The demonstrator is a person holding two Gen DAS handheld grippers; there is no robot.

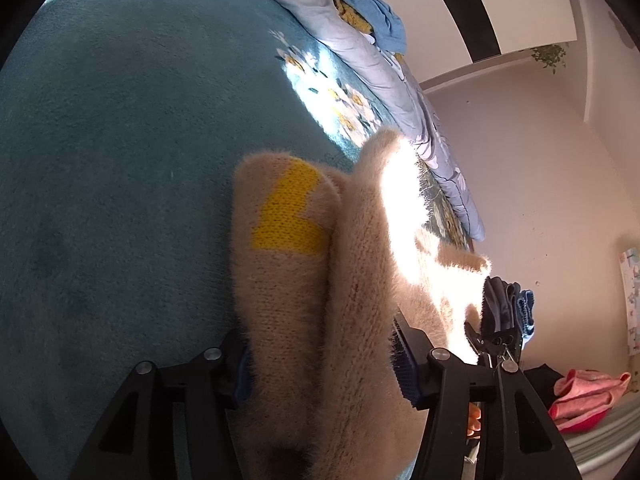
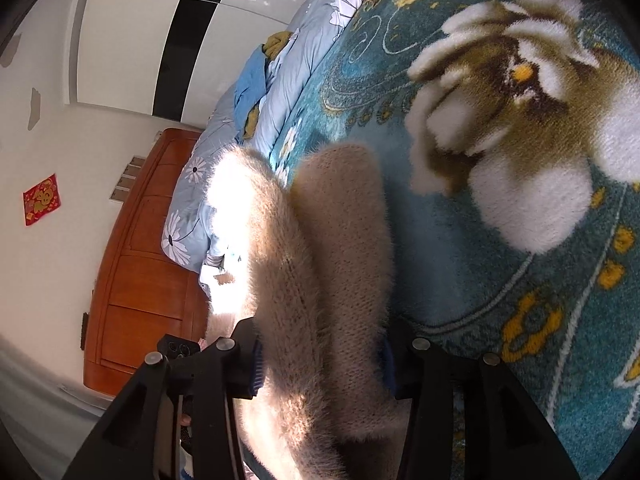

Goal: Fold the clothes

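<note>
A fuzzy beige sweater (image 1: 360, 280) with a yellow patch (image 1: 288, 212) hangs in folds over a teal blanket (image 1: 112, 160). My left gripper (image 1: 324, 360) is shut on a thick bunch of the sweater; the fabric fills the space between its pads. In the right wrist view the same beige sweater (image 2: 320, 264) runs between the fingers of my right gripper (image 2: 320, 364), which is shut on it above the teal flowered blanket (image 2: 500, 160). The other gripper (image 1: 496, 340) shows at the right of the left wrist view. Sun glare whitens part of the sweater.
A light blue flowered quilt (image 1: 384, 68) with blue and yellow cloth on it lies along the bed's far edge. A wooden headboard (image 2: 140, 264) stands beside a white wall. Dark clothes (image 1: 508, 300) and a pink garment (image 1: 584, 396) lie at the right.
</note>
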